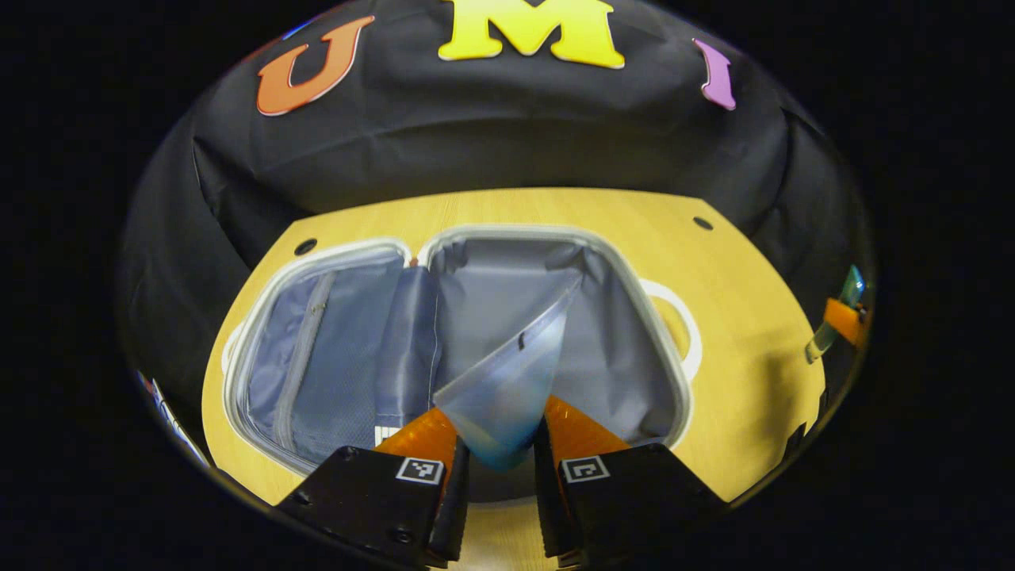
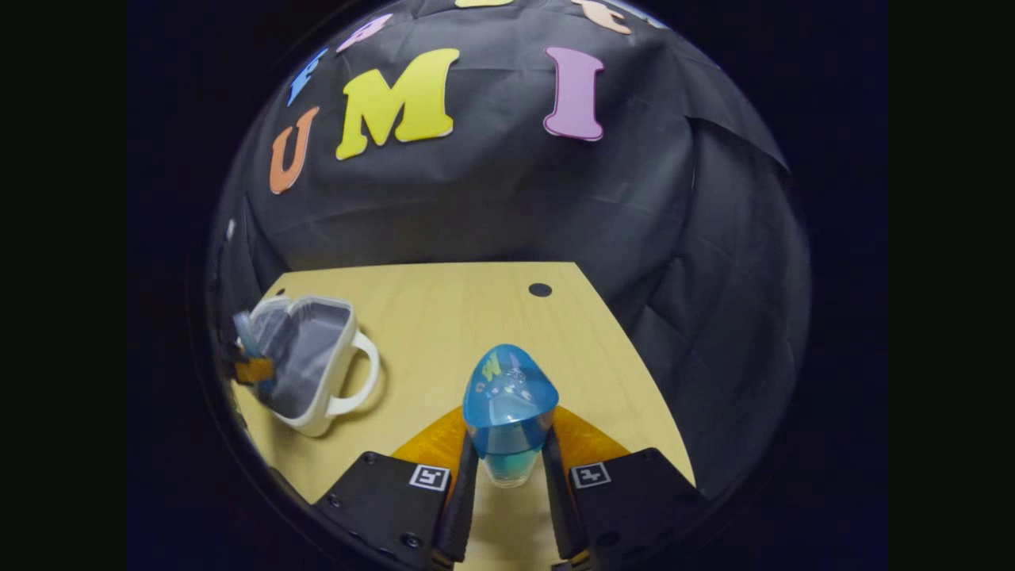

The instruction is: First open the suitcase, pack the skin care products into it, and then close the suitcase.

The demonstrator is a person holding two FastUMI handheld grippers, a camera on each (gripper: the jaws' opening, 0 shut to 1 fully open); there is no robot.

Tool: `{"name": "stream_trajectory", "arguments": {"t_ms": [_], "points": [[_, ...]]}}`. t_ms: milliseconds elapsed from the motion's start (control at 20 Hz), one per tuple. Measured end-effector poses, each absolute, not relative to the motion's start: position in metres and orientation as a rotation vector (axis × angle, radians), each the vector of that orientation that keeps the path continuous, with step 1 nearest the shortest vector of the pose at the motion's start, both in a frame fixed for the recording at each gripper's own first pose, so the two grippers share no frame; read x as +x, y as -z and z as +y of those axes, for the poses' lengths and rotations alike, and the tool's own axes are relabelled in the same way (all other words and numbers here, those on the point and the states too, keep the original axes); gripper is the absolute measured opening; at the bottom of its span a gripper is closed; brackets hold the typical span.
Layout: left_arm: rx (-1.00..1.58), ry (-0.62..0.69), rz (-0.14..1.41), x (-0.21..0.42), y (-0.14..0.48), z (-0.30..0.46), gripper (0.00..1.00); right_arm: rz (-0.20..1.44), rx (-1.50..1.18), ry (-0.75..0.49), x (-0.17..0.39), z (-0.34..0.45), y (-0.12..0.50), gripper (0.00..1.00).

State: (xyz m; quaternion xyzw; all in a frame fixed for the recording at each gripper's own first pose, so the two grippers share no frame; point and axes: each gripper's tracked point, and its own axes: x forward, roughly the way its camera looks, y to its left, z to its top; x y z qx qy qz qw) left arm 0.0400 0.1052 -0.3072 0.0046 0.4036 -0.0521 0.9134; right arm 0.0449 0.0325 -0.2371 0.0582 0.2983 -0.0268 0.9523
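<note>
In the left gripper view, the small white hard-shell suitcase with a grey fabric lining (image 1: 333, 349) lies fully open on the light wooden tabletop (image 1: 745, 349), its two halves side by side. The left half carries a zipped lining panel; the right half is a bare fabric well, with the case's white loop handle (image 1: 683, 325) sticking out on its right side. The left claw (image 1: 499, 452) hangs over the near edge of the right half, its two fingers pressed against the lower end of a translucent, pale blue flat-ended squeeze tube (image 1: 507, 381), which slants up and to the right above the lining. At the far right rim of this view the other gripper appears as a small sliver with a greenish-blue item in it, too distorted to tell more.

In the right gripper view, the open suitcase (image 2: 309, 357) sits at the left of the tabletop (image 2: 444, 317), handle toward the middle, with the left claw and its tube just visible at the case's left edge. The right claw (image 2: 509, 468) is over bare wood, well apart from the case, clamped on a clear bottle with a rounded translucent blue cap (image 2: 508, 404); both fingers press its sides below the cap.
</note>
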Motion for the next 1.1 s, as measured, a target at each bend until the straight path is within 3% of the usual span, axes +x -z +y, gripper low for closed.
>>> {"name": "stream_trajectory", "arguments": {"t_ms": [200, 300, 400, 450, 650, 750, 800, 900, 950, 1100], "points": [[-0.007, 0.119, 0.982, 0.033, 0.342, 0.103, 0.44, 0.593, 0.129, 0.019, 0.042, 0.06, 0.214, 0.39], [0.024, 0.117, 1.02, 0.038, 0.345, 0.105, 0.35, 0.586, 0.108, -0.004, 0.042, 0.07, 0.206, 0.39], [0.02, 0.102, 1.066, 0.041, 0.346, 0.104, 0.44, 0.585, 0.093, -0.019, 0.044, 0.078, 0.201, 0.39], [0.015, 0.098, 1.074, 0.046, 0.346, 0.104, 0.4, 0.585, 0.092, -0.026, 0.046, 0.082, 0.199, 0.38], [0.0, 0.089, 1.1, 0.057, 0.353, 0.103, 0.4, 0.6, 0.081, -0.048, 0.051, 0.092, 0.202, 0.39], [-0.008, 0.08, 1.113, 0.055, 0.352, 0.102, 0.44, 0.606, 0.072, -0.061, 0.052, 0.096, 0.205, 0.39], [-0.009, 0.076, 1.117, 0.057, 0.357, 0.102, 0.4, 0.612, 0.06, -0.065, 0.052, 0.096, 0.21, 0.39], [-0.005, 0.073, 1.122, 0.058, 0.358, 0.101, 0.43, 0.625, 0.05, -0.068, 0.051, 0.096, 0.215, 0.39], [-0.003, 0.071, 1.122, 0.059, 0.356, 0.101, 0.39, 0.632, 0.049, -0.071, 0.05, 0.097, 0.218, 0.39], [-0.015, 0.065, 1.123, 0.059, 0.357, 0.1, 0.4, 0.643, 0.044, -0.08, 0.05, 0.101, 0.221, 0.39]]}}
